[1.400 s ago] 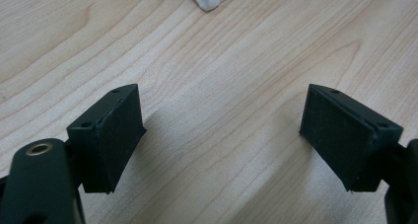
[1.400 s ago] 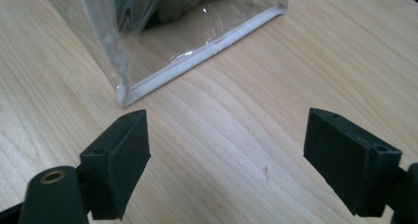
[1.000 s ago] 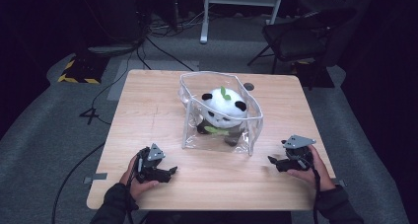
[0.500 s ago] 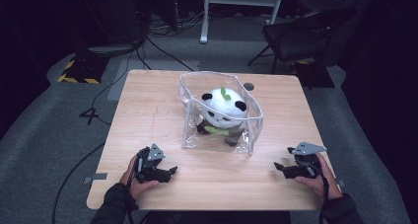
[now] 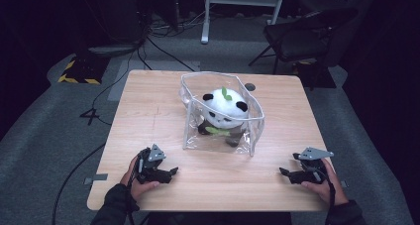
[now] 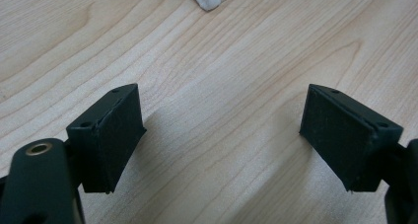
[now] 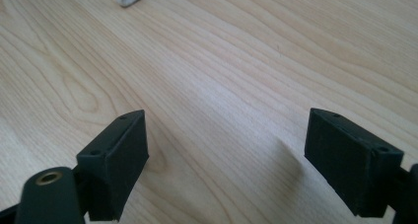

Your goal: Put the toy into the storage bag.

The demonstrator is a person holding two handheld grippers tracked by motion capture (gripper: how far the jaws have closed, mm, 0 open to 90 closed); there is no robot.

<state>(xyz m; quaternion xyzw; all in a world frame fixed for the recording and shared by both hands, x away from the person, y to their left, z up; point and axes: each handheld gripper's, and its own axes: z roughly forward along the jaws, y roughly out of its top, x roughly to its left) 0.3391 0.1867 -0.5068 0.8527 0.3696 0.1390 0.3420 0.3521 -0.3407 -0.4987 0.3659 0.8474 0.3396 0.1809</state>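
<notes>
two open hand-held grippers wait near a bagged panda toy

one wooden desk [image 5: 148, 111] carries one clear plastic bag [image 5: 193, 136], standing upright at its middle with one panda plush [image 5: 225, 108] inside. the left hand-held gripper [image 5: 171, 171] sits at the near edge, jaws apart and empty, unmoved. the right hand-held gripper [image 5: 286, 174], also empty, has shifted outward and nearer the edge. one dark chair [image 5: 302, 34] stands beyond.
</notes>
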